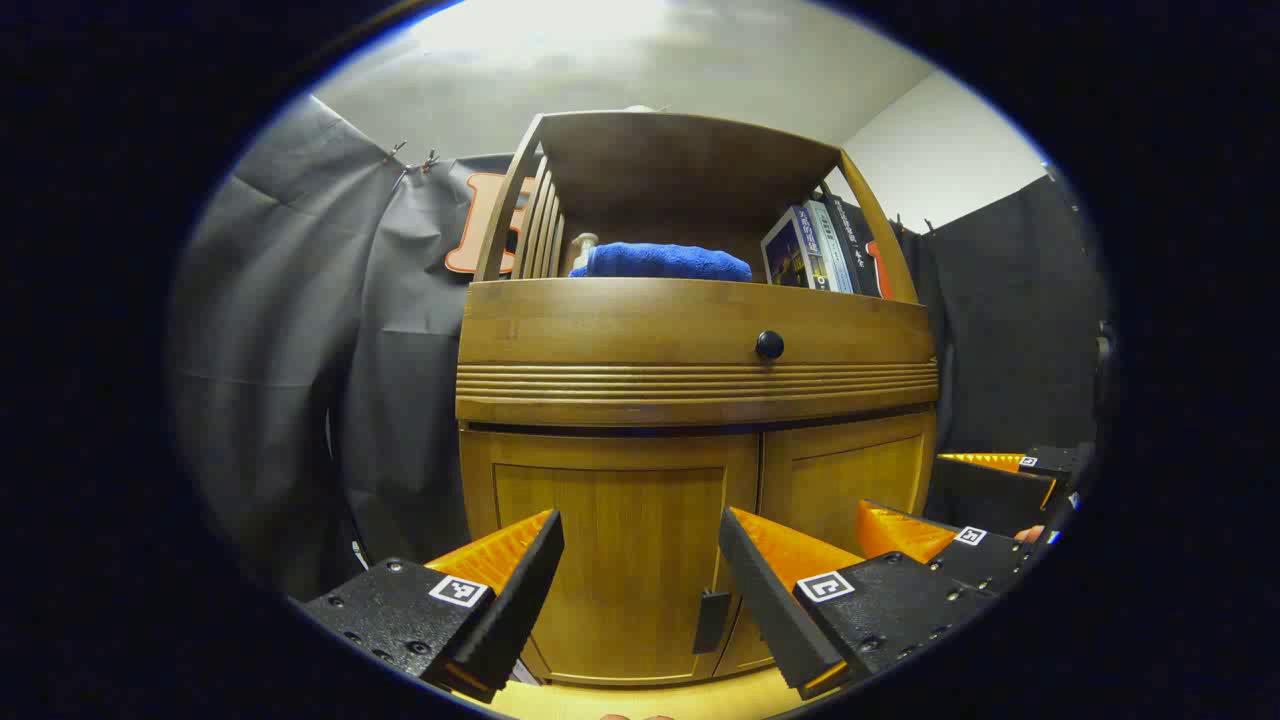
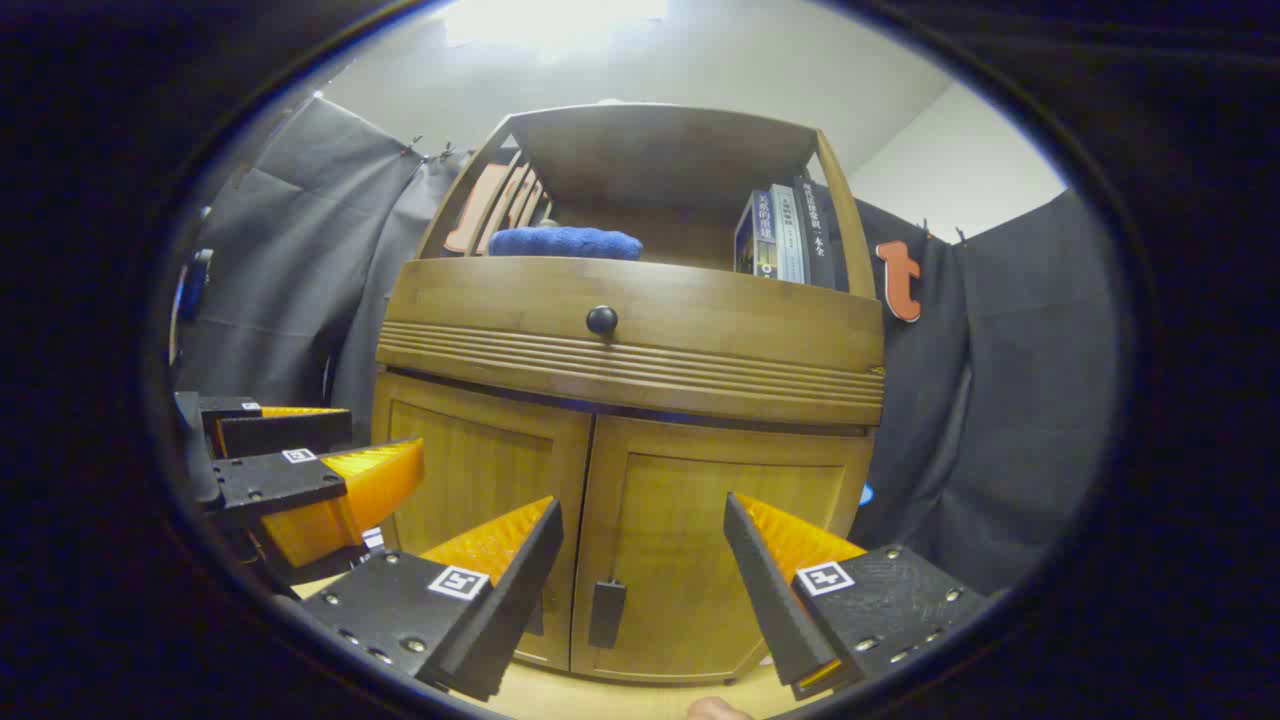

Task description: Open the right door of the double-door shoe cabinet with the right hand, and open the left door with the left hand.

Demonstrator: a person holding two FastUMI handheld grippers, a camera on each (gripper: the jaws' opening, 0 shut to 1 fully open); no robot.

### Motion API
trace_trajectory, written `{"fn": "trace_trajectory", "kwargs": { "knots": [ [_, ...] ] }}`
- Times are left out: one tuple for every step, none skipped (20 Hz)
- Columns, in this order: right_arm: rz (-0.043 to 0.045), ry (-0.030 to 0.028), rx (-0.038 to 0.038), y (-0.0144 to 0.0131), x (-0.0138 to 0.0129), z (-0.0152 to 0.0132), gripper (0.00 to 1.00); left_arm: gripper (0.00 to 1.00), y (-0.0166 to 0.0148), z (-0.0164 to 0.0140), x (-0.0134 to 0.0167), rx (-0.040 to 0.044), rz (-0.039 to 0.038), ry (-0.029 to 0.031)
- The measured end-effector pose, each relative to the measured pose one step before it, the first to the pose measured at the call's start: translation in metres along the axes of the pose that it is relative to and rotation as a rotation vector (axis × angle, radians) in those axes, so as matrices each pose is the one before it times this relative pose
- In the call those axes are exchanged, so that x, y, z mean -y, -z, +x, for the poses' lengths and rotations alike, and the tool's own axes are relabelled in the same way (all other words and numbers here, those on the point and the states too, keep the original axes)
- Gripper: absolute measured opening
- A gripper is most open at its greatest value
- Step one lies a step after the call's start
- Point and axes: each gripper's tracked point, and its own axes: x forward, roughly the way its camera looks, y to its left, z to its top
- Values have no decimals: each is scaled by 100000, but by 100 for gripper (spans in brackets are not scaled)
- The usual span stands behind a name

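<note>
The wooden shoe cabinet has two doors, both closed. In the left gripper view the left door fills the gap between my left gripper's open fingers, and its dark handle hangs by the centre seam. The right door is beside it, with my right gripper open in front of it. In the right gripper view my right gripper is open before the right door, close to that door's handle. The left door and my open left gripper are to the left. Neither gripper touches a door.
Above the doors is a drawer with a black knob. The open shelf holds a blue towel, a pale bottle and upright books. Black cloth hangs on both sides of the cabinet. A light wooden surface lies below it.
</note>
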Motion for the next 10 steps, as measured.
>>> {"fn": "trace_trajectory", "kwargs": {
  "knots": [
    [253,24,-259,63,221,-5,96,98,-21,-118,120,-42,81,-236],
    [186,107,-307,325,209,-77,96,98,-71,-144,62,-238,49,-288],
    [174,161,-311,47,133,29,95,98,66,-48,88,-87,30,-359],
    [147,85,-469,273,202,-95,95,98,-51,-122,96,7,-79,-323],
    [147,-71,-556,134,124,6,97,98,6,-134,18,-34,-30,-346],
    [167,-244,-426,168,18,30,96,98,-152,-77,8,228,85,-361],
    [191,-219,-337,121,-16,19,96,98,35,-114,-28,154,198,-558],
    [211,-354,6,-8,-33,41,95,98,-107,-47,-34,175,161,-646],
    [249,-394,-18,98,-48,-48,95,98,24,-67,-24,-97,168,-438],
    [168,-293,36,-57,-31,77,95,97,38,-5,-57,-97,154,-327]
  ]
}}
